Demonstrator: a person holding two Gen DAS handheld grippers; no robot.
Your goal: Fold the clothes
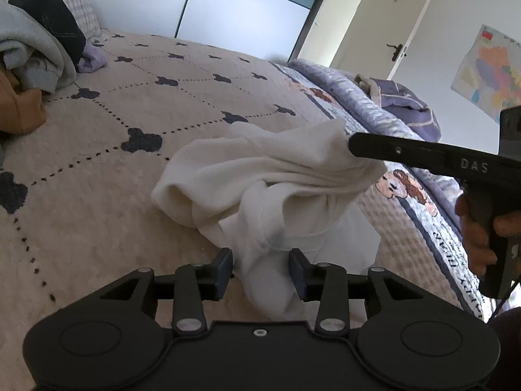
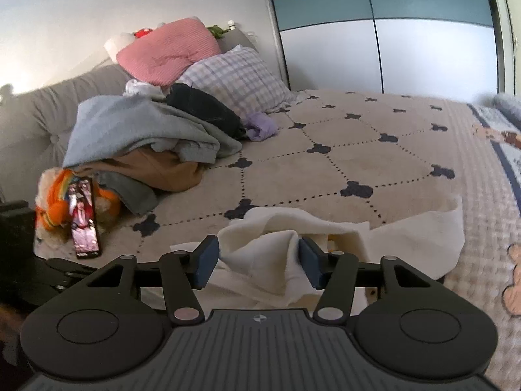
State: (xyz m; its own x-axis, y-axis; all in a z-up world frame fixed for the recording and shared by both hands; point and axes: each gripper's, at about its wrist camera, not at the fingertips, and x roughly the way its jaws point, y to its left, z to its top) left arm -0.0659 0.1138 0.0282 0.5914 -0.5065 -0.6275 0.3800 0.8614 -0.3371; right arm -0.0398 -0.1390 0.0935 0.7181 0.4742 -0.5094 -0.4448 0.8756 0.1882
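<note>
A crumpled white garment lies on the beige bedspread near the bed's right edge. My left gripper is low over its near end. The jaws stand apart with a twisted bunch of the cloth between them, and the pads do not squeeze it. From the right, a black finger of the right gripper reaches to the garment's raised far corner, with a hand on its handle. In the right wrist view, my right gripper is open around a loose fold of the white garment.
A pile of grey, black, brown and lilac clothes lies at the head of the bed before pink and checked pillows. A phone leans on an orange plush toy. A purple quilt lies along the right edge, with wardrobe doors behind.
</note>
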